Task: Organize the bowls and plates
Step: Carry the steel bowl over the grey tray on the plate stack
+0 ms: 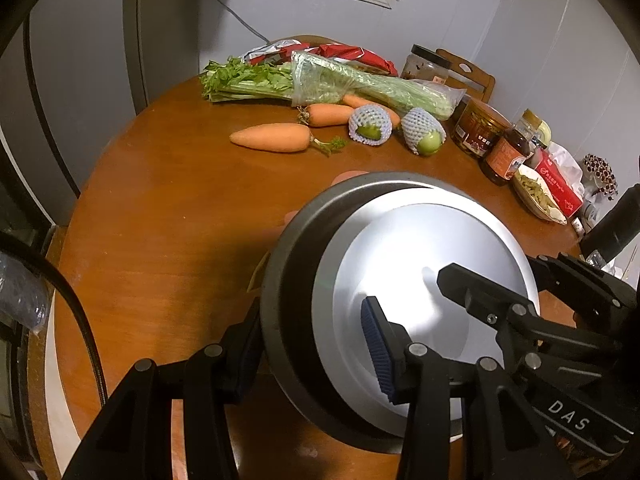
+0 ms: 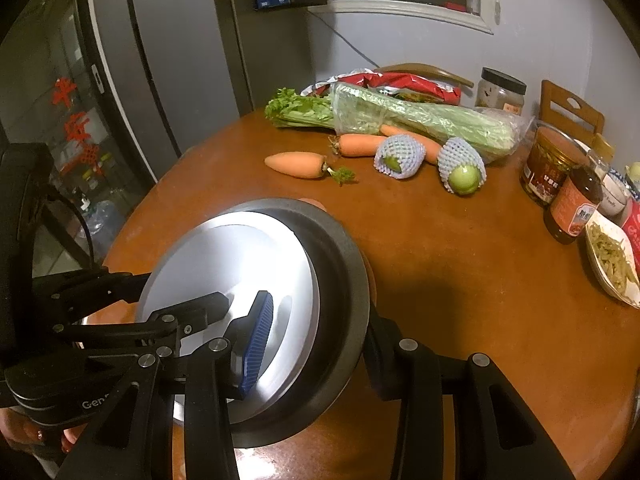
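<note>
So both my tongs clamp one stack — a smooth white round plate (image 1: 420, 248) nested in a matte dark-grey round bowl (image 1: 288, 280), tilted above the glossy brown round wooden table (image 1: 168, 208). My left gripper (image 1: 316, 344) and right gripper (image 2: 316, 340) each pinch opposite rims with ribbed blue pads (image 1: 378, 352).

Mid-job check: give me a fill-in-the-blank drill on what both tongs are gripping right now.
1. Both tongs grip the rim of one dark ____ with a white inside.
2. The left tongs and right tongs clamp ____ sides of it.
3. Each foam-netted fruit is ____ in colour.
4. The carrots lie on a ____ table.

Answers: bowl; opposite; green; wooden
</note>
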`<move>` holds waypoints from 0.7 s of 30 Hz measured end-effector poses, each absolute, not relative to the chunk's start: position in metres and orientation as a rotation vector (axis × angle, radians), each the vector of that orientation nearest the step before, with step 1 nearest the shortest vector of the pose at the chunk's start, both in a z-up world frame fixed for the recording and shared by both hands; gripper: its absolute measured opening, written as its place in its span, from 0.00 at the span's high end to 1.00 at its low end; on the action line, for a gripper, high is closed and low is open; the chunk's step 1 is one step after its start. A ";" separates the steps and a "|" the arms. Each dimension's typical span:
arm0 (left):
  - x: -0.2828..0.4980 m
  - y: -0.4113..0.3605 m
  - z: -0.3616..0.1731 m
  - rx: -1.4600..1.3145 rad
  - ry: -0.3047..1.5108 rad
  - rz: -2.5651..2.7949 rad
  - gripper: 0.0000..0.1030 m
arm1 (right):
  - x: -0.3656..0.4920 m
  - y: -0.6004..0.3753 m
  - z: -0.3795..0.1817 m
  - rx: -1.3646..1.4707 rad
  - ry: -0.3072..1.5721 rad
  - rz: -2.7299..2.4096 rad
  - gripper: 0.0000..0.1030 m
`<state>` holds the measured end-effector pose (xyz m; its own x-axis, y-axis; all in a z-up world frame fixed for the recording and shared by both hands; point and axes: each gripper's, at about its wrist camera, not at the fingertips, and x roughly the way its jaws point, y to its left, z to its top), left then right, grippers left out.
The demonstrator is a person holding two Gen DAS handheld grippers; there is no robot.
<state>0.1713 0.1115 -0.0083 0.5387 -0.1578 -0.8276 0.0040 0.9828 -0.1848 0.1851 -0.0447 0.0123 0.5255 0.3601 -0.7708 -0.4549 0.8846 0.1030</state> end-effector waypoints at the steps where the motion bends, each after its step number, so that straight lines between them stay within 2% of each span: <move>1: 0.172 0.111 -0.008 -0.164 0.998 -0.096 0.54 | 0.185 -0.044 0.012 -0.121 0.891 0.487 0.58; 21: 0.171 0.115 -0.006 -0.161 0.998 -0.082 0.52 | 0.187 -0.041 0.012 -0.179 0.885 0.457 0.57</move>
